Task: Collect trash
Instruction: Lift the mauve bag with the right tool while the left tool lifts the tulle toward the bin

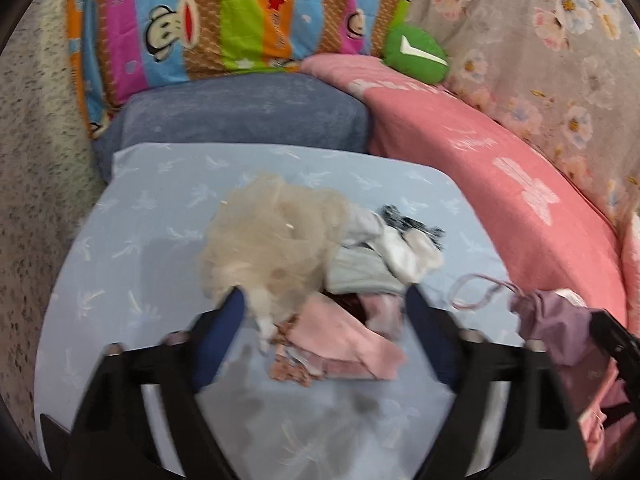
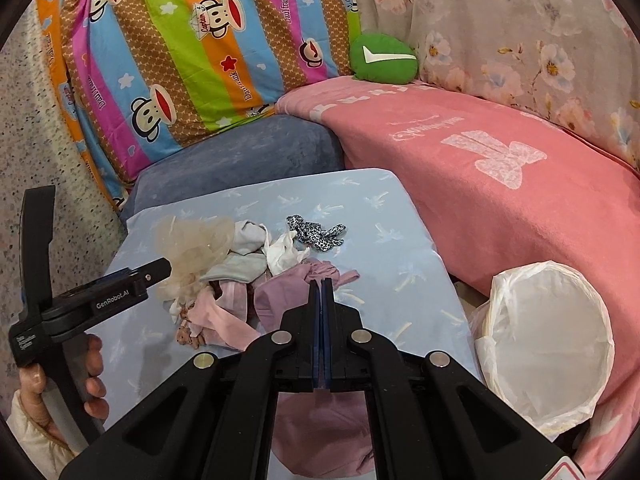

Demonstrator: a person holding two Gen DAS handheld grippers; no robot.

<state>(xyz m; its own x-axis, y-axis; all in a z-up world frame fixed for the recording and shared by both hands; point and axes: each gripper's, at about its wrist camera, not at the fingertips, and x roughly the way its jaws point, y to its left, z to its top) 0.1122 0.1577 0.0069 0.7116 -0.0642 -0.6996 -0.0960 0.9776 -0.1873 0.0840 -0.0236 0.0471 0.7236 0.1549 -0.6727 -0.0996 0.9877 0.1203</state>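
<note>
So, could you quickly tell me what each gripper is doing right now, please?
Left gripper: open, holding nothing, over the scrap pile.
Right gripper: shut on a purple cloth.

One heap of scraps (image 2: 240,280) is counted on the light blue cushion (image 2: 400,248), with one leopard-print strip (image 2: 316,234) toward its far edge. One lined bin (image 2: 548,344) and one green cushion (image 2: 382,56) are seen, and two grippers (image 2: 322,284) (image 1: 324,304) are counted.

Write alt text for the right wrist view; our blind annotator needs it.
The right gripper, shut on mauve cloth, hangs over a rag pile on a blue pillow. A lined bin waits right.
</note>
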